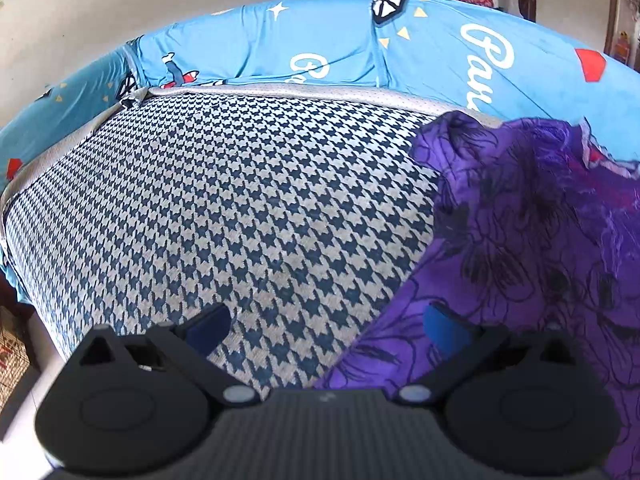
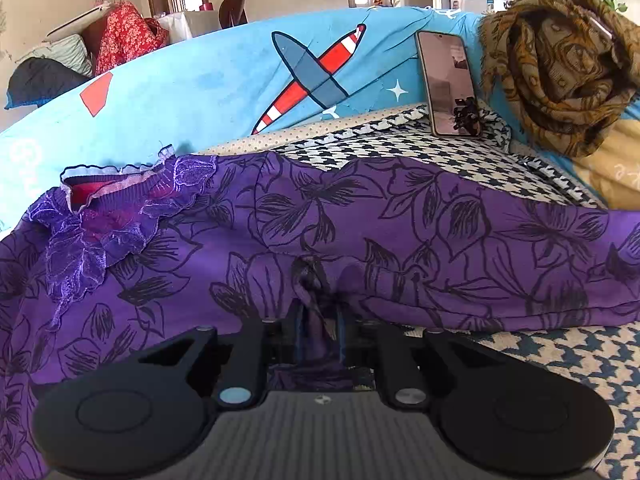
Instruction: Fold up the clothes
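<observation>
Centrally, the right gripper (image 2: 320, 334): jaws drawn close together and clamped on a bunched fold of the purple garment (image 2: 360, 224); the pinched cloth hides the fingertips, so the exact contact line is hard to make out. The gripper tilts downward toward the seat, low over the fabric.

Purple garment: black line-drawn flowers, lace-trimmed neckline (image 2: 120, 200) with a red inner lining toward the left of the right-wrist view. It lies spread across the houndstooth seat cushion (image 2: 560, 360); its left and lower parts run out of frame, and the gripper body covers the near hem.

Left gripper (image 1: 328, 326): jaws wide apart, nothing between them. The left blue pad (image 1: 210, 326) hangs over bare houndstooth seat cushion (image 1: 220, 208); the right blue pad (image 1: 444, 330) shows against the purple garment (image 1: 520, 240), whether touching or just above cannot be told. This gripper also angles downward.

Surround: blue printed cover (image 2: 200, 92) with an aeroplane motif over the backrest behind the cushion. A phone (image 2: 448, 84) leans upright against it, its lower corner partly masked by a small dark item too blurred to identify. A brown patterned scarf (image 2: 560, 72) is heaped at the right end. Red floral cloth (image 2: 128, 36) and room furniture beyond are small and distorted.
</observation>
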